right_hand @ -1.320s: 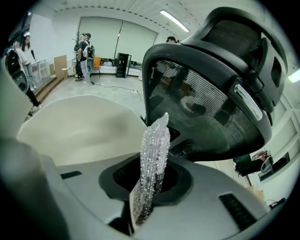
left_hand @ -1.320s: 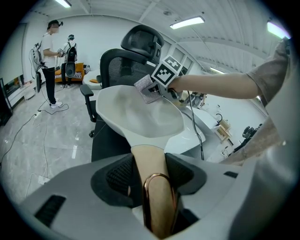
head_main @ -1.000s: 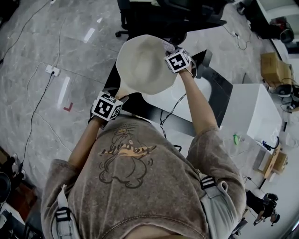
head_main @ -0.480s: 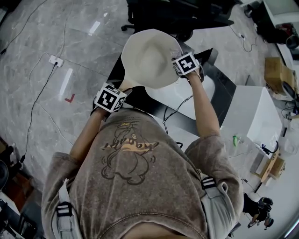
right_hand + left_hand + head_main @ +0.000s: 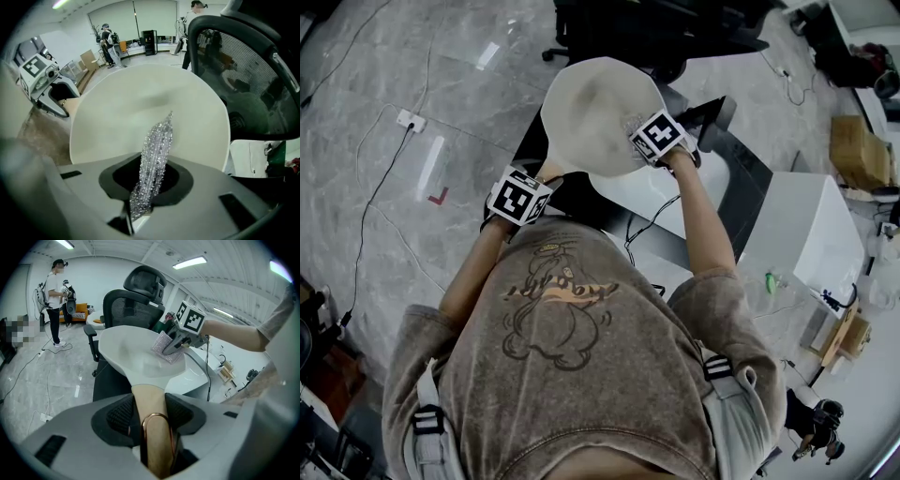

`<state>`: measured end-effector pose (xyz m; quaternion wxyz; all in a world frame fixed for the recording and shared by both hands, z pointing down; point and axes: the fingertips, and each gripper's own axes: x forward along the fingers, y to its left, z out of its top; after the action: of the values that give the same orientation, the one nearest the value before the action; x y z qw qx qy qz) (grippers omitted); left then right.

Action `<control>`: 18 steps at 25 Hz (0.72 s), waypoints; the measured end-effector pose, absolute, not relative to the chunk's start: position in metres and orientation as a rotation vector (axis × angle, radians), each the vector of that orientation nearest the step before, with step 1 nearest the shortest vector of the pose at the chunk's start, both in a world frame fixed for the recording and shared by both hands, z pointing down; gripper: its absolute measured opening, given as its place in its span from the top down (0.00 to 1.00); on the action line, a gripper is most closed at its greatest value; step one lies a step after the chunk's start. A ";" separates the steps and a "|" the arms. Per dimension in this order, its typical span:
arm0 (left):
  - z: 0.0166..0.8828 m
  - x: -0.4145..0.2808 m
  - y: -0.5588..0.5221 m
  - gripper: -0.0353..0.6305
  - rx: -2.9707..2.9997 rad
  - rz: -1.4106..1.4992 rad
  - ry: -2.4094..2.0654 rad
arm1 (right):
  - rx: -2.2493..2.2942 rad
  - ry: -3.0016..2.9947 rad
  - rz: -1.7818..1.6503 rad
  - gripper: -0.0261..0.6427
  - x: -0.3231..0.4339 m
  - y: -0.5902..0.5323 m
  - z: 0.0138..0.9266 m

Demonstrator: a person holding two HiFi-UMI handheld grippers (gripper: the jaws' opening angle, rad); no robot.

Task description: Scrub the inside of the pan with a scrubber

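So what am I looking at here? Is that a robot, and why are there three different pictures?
There is no robot here. A person holds a hand-worked two-jaw gripper in each hand. The top-down picture comes from a camera on the person's head. The other two come from cameras that ride on each gripper and look along its jaws.

The left gripper is clamped on the tan handle of a cream pan, which is held up in the air above a dark desk. The right gripper pinches a glittery mesh scrubber, whose tip seems to rest against the inside of the pan. The patterned cube on each gripper is simply part of it.
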<state>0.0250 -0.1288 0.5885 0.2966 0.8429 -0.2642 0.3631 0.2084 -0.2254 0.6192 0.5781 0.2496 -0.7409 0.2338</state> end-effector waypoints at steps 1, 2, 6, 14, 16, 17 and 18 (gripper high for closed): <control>0.589 0.025 -0.129 0.60 2.242 0.969 -0.702 | 0.565 -1.736 0.555 0.85 0.204 -0.222 0.620; 0.589 0.026 -0.129 0.60 2.243 0.972 -0.701 | 0.547 -1.738 0.563 0.85 0.201 -0.218 0.621; 0.588 0.026 -0.130 0.60 2.244 0.977 -0.700 | 0.484 -1.754 0.592 0.85 0.182 -0.208 0.623; 0.588 0.026 -0.129 0.60 2.240 0.970 -0.703 | 0.352 -1.789 0.628 0.85 0.136 -0.191 0.625; 0.589 0.026 -0.129 0.60 2.241 0.968 -0.705 | 0.320 -1.792 0.632 0.85 0.127 -0.191 0.628; 0.590 0.027 -0.129 0.60 2.241 0.966 -0.706 | 0.306 -1.793 0.635 0.85 0.123 -0.191 0.630; 0.590 0.027 -0.129 0.60 2.241 0.964 -0.707 | 0.294 -1.794 0.637 0.85 0.119 -0.190 0.631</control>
<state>0.0273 -0.1292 0.5898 0.2965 0.8426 -0.2658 0.3627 0.1186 -0.1905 0.6313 0.5707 0.1254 -0.7647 0.2716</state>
